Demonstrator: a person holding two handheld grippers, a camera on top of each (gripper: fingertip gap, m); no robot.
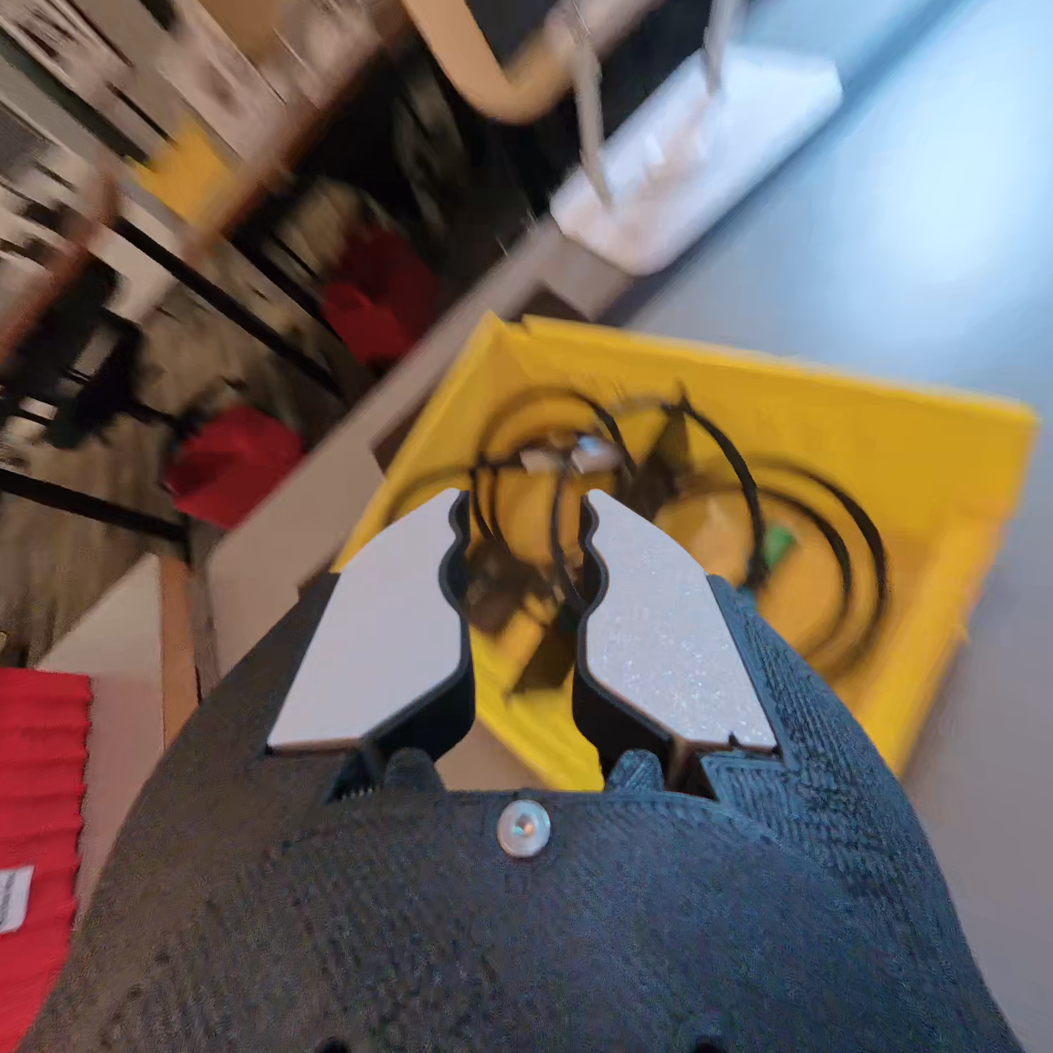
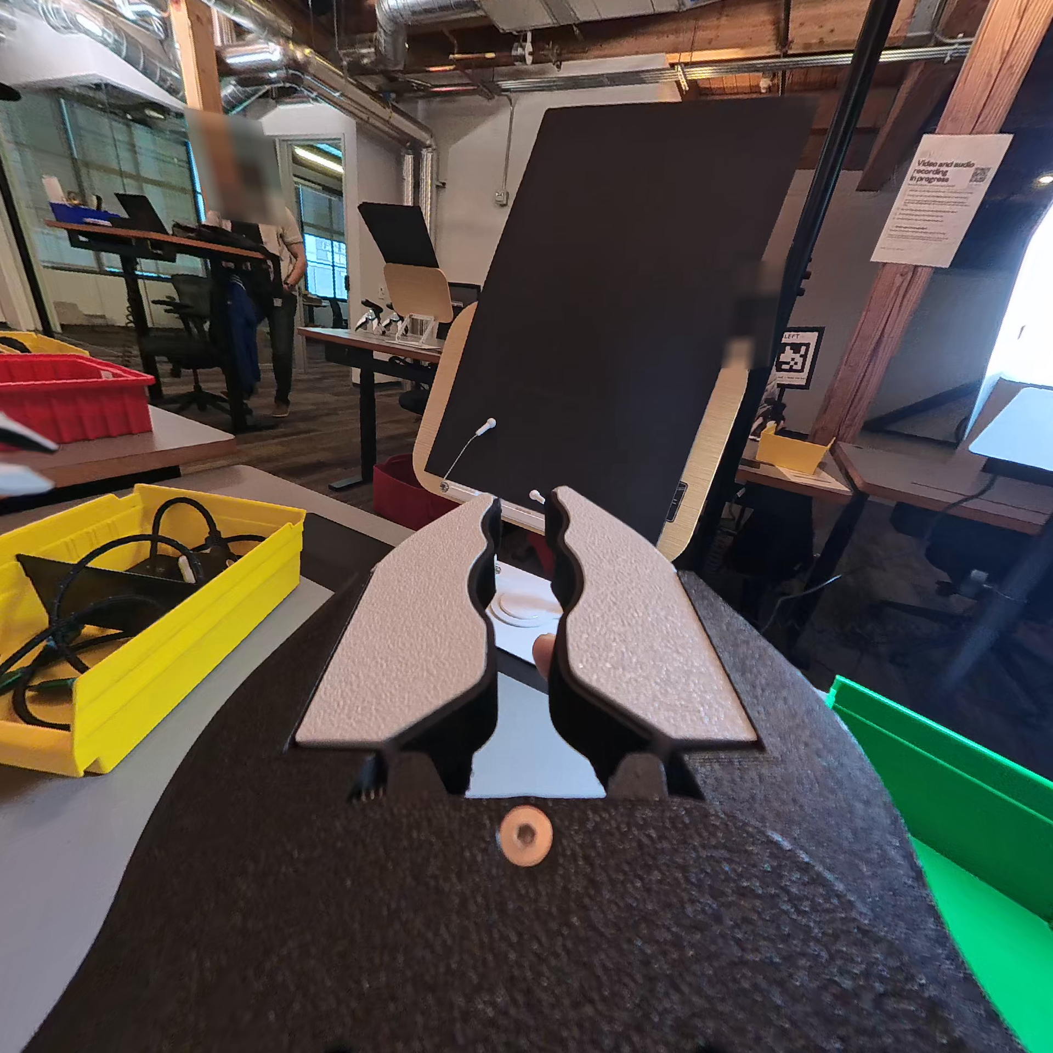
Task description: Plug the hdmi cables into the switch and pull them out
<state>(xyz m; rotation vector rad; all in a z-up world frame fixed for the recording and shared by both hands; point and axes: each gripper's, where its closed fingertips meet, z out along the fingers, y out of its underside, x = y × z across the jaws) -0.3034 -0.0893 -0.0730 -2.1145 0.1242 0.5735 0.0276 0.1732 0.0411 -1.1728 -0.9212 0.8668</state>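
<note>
A yellow bin [image 1: 843, 416] on the grey table holds coiled black HDMI cables [image 1: 758, 513] with pale plug ends [image 1: 592, 457] and a dark switch box [image 1: 501, 592]; this view is motion-blurred. My left gripper [image 1: 524, 501] is open and empty, hovering over the bin's near side. In the right wrist view the same bin [image 2: 188, 655] sits at the left with the black switch [image 2: 108, 587] and cables [image 2: 176, 513] inside. My right gripper [image 2: 522, 498] stands to the right of the bin, with a narrow gap between its fingers and nothing in it.
A large dark panel on a wooden stand [image 2: 598, 313] with a white base [image 2: 521, 609] stands straight ahead of the right gripper. A green bin [image 2: 940, 798] is at the right, a red bin [image 2: 68, 393] on a table behind the yellow one. A person [image 2: 279, 296] stands far off.
</note>
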